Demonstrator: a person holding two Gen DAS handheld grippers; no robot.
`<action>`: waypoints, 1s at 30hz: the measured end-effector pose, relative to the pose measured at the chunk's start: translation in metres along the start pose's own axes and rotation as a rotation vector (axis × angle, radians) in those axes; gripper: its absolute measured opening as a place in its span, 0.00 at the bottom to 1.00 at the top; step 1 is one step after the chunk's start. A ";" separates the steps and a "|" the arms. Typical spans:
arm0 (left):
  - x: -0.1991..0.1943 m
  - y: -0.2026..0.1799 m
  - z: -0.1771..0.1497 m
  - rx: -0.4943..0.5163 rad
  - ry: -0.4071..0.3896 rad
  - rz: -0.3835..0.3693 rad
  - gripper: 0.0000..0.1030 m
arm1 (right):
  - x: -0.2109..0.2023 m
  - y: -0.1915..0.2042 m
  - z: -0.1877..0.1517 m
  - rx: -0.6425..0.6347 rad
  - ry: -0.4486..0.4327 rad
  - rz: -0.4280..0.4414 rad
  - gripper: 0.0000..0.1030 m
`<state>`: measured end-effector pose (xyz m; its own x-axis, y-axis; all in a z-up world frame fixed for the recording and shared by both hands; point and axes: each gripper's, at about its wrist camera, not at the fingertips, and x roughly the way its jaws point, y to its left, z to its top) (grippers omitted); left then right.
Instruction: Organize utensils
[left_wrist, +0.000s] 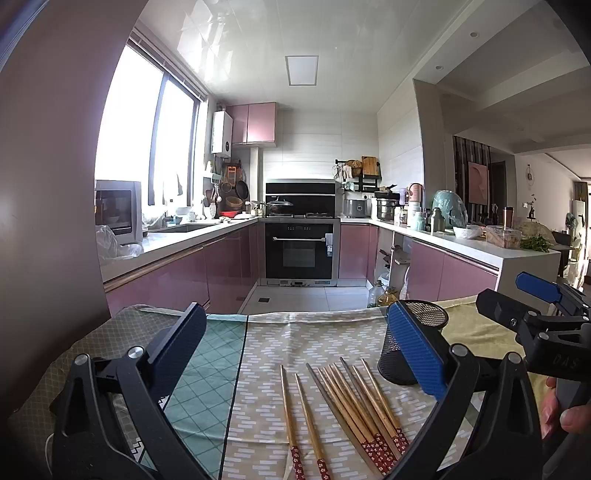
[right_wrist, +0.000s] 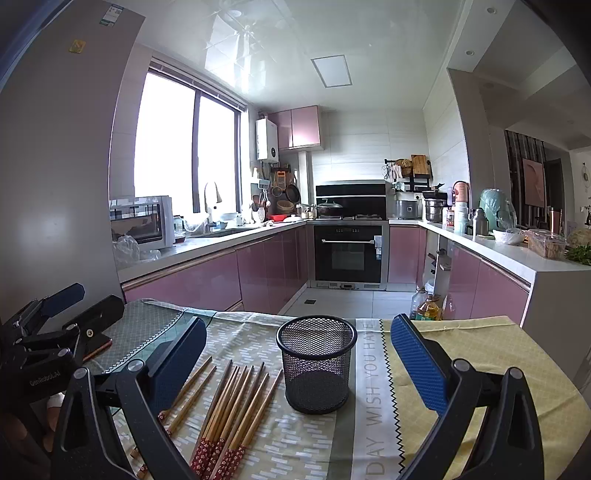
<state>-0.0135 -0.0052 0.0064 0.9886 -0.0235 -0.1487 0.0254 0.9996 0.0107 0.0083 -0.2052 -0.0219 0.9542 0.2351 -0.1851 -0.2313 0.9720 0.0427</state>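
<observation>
Looking like nothing's sorted yet: chopsticks (right_wrist: 229, 410) all lie on the tablecloth (right_wrist: 480, 350), mesh holder (right_wrist: 316, 363) seemingly empty, left gripper (left_wrist: 295, 350) and right gripper (right_wrist: 299, 354) both gaping, gripping nothing.

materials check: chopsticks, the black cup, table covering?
Chopsticks: look like bamboo or wood, tan with visible grain, matte; the thick ends are red with a small floral print, possibly lacquer or wrap.
Cup: black wire mesh, likely coated metal; you can see through the wall.
Table covering: woven fabric, printed, matte, slightly wrinkled at the far edge.
</observation>
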 end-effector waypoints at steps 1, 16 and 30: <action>-0.001 0.000 0.000 0.001 -0.001 -0.002 0.94 | 0.000 0.000 0.000 0.001 0.000 0.000 0.94; -0.003 -0.002 0.000 0.001 -0.001 -0.007 0.94 | -0.002 0.001 -0.002 0.008 -0.004 0.006 0.94; -0.004 -0.003 0.000 0.003 -0.001 -0.006 0.94 | -0.002 0.000 -0.002 0.016 -0.005 0.009 0.94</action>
<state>-0.0175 -0.0076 0.0071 0.9886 -0.0296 -0.1474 0.0318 0.9994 0.0129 0.0060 -0.2054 -0.0236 0.9531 0.2436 -0.1794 -0.2366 0.9698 0.0598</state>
